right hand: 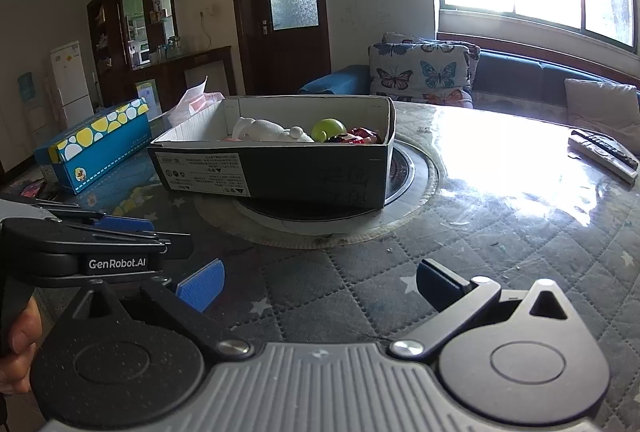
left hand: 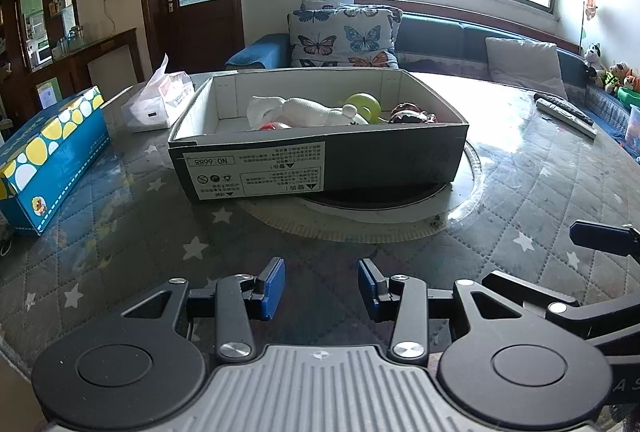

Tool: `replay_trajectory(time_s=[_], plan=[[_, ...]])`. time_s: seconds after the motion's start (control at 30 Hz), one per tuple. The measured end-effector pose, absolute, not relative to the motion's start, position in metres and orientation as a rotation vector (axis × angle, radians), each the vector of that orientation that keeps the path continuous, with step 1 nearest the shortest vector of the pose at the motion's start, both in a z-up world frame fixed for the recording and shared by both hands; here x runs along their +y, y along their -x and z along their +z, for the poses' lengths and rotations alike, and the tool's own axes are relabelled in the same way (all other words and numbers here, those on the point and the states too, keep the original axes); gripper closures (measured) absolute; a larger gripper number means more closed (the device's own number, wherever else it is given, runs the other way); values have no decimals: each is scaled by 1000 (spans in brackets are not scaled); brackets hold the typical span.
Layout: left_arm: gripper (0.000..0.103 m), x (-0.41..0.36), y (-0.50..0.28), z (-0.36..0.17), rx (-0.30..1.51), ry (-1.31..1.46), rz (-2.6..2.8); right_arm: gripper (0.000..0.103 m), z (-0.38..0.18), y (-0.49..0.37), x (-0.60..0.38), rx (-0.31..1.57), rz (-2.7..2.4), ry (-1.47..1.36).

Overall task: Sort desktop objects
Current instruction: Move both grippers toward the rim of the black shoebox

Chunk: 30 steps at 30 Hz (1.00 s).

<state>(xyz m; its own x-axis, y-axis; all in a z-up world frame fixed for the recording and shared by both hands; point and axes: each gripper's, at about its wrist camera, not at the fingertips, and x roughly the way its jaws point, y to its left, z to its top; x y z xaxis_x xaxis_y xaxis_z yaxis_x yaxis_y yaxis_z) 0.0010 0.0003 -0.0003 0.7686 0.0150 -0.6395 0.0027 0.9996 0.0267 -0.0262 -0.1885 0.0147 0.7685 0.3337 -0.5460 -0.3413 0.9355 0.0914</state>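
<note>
Both grippers, left (left hand: 322, 288) and right (right hand: 320, 286), hang spread apart and empty just in front of the box (left hand: 320, 159). Plush (left hand: 308, 109), green toy (left hand: 362, 103) and red toy (left hand: 412, 113) sit inside the box.

On the table (left hand: 520, 191) stand one open grey box (left hand: 320, 167) holding one white soft toy (left hand: 308, 109), one green ring (left hand: 364, 103) and one red toy (left hand: 410, 113), plus one blue tissue box (left hand: 48, 155), one tissue pack (left hand: 160, 103) and two remotes (left hand: 564, 109).
</note>
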Motion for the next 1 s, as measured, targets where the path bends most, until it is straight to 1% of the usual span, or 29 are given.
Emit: replay_trajectory(time_s=[0.33,1.0], plan=[[60,5,-16,-5,755,-13,5,0,12,10,-186,613,373,13],[60,11,-38,-5,788,-6,22,0,10,-10,-180,636,378,36]])
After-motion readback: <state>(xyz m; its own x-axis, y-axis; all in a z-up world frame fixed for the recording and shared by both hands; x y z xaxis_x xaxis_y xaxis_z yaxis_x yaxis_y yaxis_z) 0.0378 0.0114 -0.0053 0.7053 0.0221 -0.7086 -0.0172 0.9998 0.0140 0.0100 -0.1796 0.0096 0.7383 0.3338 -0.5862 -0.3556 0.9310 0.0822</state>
